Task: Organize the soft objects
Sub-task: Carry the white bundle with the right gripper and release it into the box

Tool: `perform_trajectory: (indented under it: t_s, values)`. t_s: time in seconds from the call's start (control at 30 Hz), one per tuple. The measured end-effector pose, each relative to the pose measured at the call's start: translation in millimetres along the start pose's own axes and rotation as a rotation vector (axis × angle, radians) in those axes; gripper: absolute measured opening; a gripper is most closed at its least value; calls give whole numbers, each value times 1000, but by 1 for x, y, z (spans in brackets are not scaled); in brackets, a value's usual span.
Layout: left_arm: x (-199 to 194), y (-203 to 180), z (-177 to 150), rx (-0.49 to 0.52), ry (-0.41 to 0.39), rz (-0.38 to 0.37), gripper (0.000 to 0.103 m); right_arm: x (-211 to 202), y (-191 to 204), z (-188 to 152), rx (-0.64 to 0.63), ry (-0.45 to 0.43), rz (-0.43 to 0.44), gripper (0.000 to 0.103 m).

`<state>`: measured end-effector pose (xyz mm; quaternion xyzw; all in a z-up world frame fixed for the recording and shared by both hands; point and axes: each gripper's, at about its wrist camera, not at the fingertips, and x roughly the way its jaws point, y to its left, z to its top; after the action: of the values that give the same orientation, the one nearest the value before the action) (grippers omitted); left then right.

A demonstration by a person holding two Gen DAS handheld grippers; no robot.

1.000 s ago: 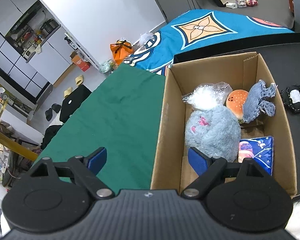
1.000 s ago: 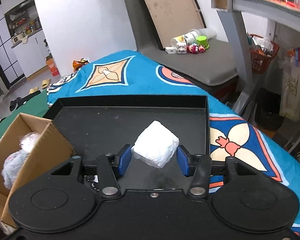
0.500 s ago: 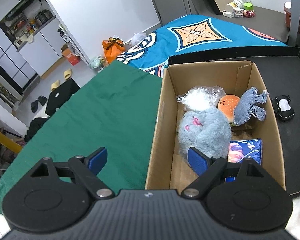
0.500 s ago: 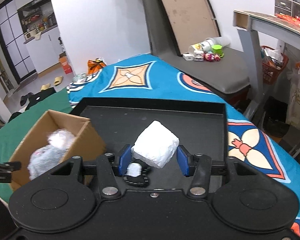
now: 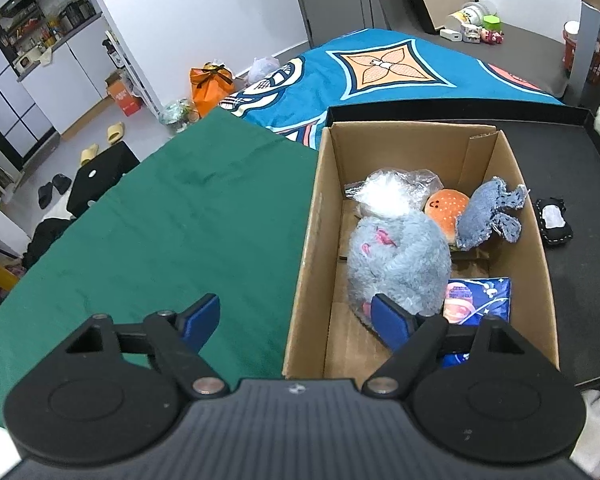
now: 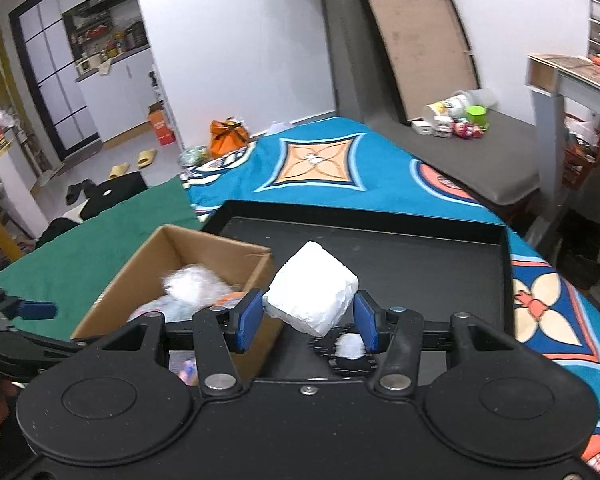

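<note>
An open cardboard box (image 5: pixel 312 240) holds a grey furry plush (image 5: pixel 400 256), a burger plush (image 5: pixel 446 208), a denim-blue plush (image 5: pixel 488 212), a clear bag of white stuffing (image 5: pixel 388 194) and a blue printed packet (image 5: pixel 480 296). My left gripper (image 5: pixel 296 312) hangs over the box's near left corner. Its jaws are closing, one fingertip over the green cloth and one inside the box, pressing on nothing. My right gripper (image 6: pixel 308 316) is shut on a white soft block (image 6: pixel 312 288), held in the air beside the box (image 6: pixel 140 272), above the black tray (image 6: pixel 420 256).
A small black-and-white toy (image 5: pixel 554 218) lies on the tray right of the box. A green cloth (image 5: pixel 180 220) covers the table to the left and a blue patterned cloth (image 6: pixel 320 160) lies behind. A grey bench (image 6: pixel 480 152) with small items stands at the back.
My right gripper has carried the white block up and leftward, so the box now shows beside it. The left gripper has tilted a little and its jaws stand slightly narrower.
</note>
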<state>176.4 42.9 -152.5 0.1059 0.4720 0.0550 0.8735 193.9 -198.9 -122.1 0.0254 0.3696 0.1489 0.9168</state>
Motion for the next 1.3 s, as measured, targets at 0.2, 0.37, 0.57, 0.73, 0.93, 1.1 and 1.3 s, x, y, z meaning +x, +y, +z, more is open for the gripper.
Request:
perform_trajectory:
  t_s: [0.2,0.37,0.57,0.73,0.93,1.1,1.3]
  values:
    - [4,5,-3,-15,33,-23,66,4,27,-1,-19,11,30,49]
    - [10,10,-5,-28,61,-52,49,9,46,-4,-21,28,45,49]
    - [14,15,-8,-42,78,-99,21,13,63,-6,-26,51,71,49]
    - [14,21,-9,-71,68,-133,14,13,68,-4,6,83,139,67]
    - [12,24,-9,-86,59,-148,14,9,57,-5,16,76,91,68]
    - [10,22,-9,-77,55,-139,14,8,37,-5,29,75,53,68]
    - [7,19,-8,-66,47,-117,14,6,16,-2,27,68,25,68]
